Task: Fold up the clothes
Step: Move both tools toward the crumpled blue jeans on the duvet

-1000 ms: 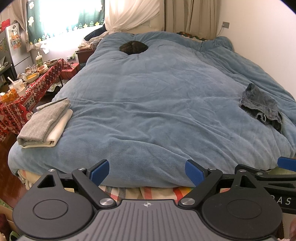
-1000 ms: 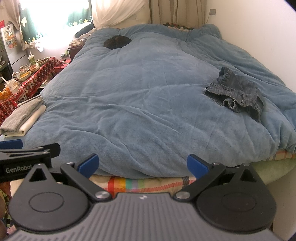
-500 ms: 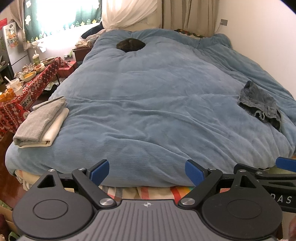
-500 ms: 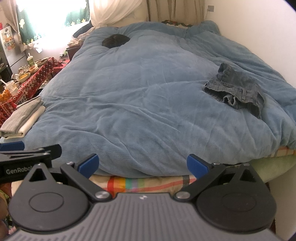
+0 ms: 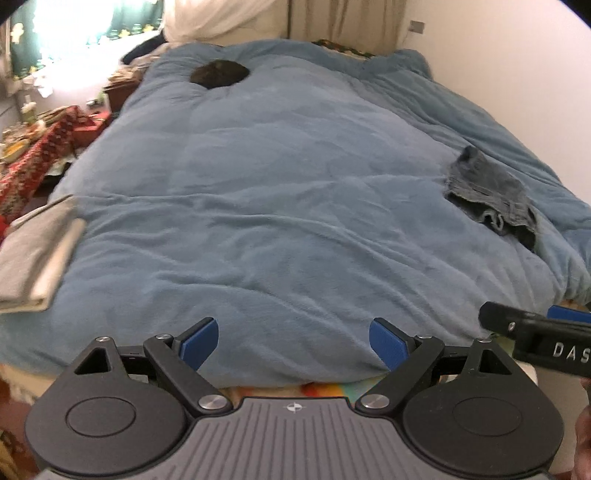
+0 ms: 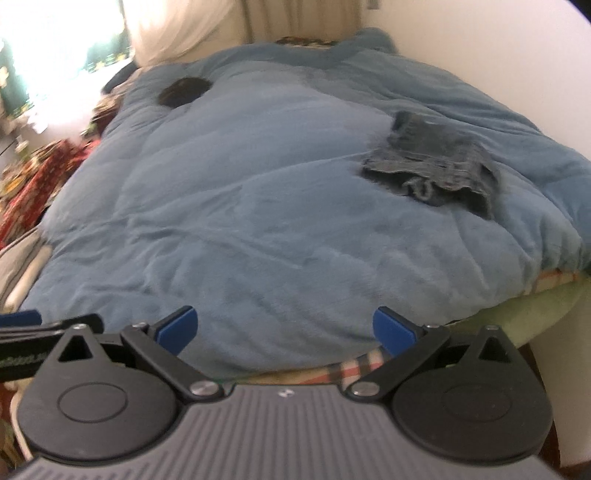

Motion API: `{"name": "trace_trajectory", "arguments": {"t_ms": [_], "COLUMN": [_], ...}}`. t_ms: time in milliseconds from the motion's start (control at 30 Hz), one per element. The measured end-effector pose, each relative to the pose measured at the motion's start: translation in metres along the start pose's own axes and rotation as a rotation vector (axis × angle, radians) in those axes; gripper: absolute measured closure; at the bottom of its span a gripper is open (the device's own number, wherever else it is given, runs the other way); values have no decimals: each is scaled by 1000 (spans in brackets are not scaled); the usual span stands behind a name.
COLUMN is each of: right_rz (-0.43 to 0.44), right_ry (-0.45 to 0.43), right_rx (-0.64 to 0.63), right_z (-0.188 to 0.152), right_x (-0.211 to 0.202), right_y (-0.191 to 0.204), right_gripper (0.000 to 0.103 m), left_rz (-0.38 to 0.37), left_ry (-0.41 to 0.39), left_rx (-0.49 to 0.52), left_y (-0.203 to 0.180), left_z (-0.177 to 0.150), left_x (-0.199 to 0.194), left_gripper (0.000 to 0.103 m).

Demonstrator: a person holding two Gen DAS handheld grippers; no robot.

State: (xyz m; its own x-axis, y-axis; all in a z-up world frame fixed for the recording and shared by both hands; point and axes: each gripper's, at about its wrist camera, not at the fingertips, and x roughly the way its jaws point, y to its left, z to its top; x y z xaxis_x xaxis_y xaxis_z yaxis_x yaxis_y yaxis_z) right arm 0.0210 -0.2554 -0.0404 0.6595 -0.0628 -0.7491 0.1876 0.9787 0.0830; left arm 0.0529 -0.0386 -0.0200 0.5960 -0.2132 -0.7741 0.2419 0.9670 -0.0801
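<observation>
Left gripper (image 5: 293, 343): black linkage, blue-padded fingers spread wide, nothing between them. It sits at the near edge of the big blue fleece duvet (image 5: 288, 206), over the foot of the bed, fingers pointing up the duvet.

Right gripper (image 6: 284, 328): same build, blue pads also wide apart, empty. Also at the duvet's near edge, just beside the left one. Each unit shows at the edge of the other's view: a black bar lettered "DAS" on the left wrist view's right side, a blurred lettered bar on the right wrist view's left side.

Crumpled dark blue denim garment (image 6: 436, 173) lies unfolded on the duvet's right half, about midway up, toward the wall side, well apart from both grippers. Nothing touches it. Same garment in the left wrist view (image 5: 491, 195).

Folded grey cloth stacked on a folded cream cloth (image 5: 33, 251) rests on the duvet's near left corner.

Dark round lump (image 5: 219, 74) sits at the duvet's far end, left of centre; too blurred to identify.

Striped multicolour sheet (image 6: 354, 365) shows under the duvet's near edge.

Red patterned tablecloth (image 5: 26, 166) with cluttered items lies left of the duvet. Bright window and pale curtains (image 5: 229, 18) behind the duvet's far end. Both views motion-blurred.
</observation>
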Motion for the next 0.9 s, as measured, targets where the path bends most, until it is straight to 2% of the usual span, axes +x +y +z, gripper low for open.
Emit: {"name": "trace_trajectory", "arguments": {"t_ms": [67, 167, 333, 367, 433, 500, 567, 633, 700, 800, 900], "right_rz": [-22, -99, -182, -206, -247, -282, -319, -340, -346, -369, -380], "right_ry": [-24, -53, -69, -68, -76, -86, -95, -107, -112, -106, -89], "right_rx": [12, 24, -1, 3, 6, -8, -19, -22, -21, -35, -30], "right_z": [6, 14, 31, 34, 40, 43, 46, 48, 49, 52, 57], "right_x": [6, 18, 46, 52, 63, 73, 84, 95, 105, 122, 138], "right_y": [-15, -41, -93, -103, -125, -142, -160, -177, -194, -214, -233], "right_gripper": [1, 1, 1, 1, 1, 1, 1, 1, 1, 1, 1], "left_rz": [-7, -32, -15, -31, -115, -175, -203, -250, -276, -207, -205], "left_ry": [0, -12, -90, -104, -121, -109, -90, -95, -127, -168, -211], "left_rx": [27, 94, 186, 208, 278, 330, 347, 359, 390, 501, 593], "left_y": [-8, -24, -62, -70, -89, -108, -126, -142, -157, -191, -216], "left_z": [8, 23, 50, 55, 67, 79, 89, 99, 104, 110, 113], "left_x": [9, 25, 52, 58, 76, 95, 114, 136, 153, 183, 211], "left_gripper": [17, 17, 19, 19, 18, 20, 22, 31, 33, 38, 38]}}
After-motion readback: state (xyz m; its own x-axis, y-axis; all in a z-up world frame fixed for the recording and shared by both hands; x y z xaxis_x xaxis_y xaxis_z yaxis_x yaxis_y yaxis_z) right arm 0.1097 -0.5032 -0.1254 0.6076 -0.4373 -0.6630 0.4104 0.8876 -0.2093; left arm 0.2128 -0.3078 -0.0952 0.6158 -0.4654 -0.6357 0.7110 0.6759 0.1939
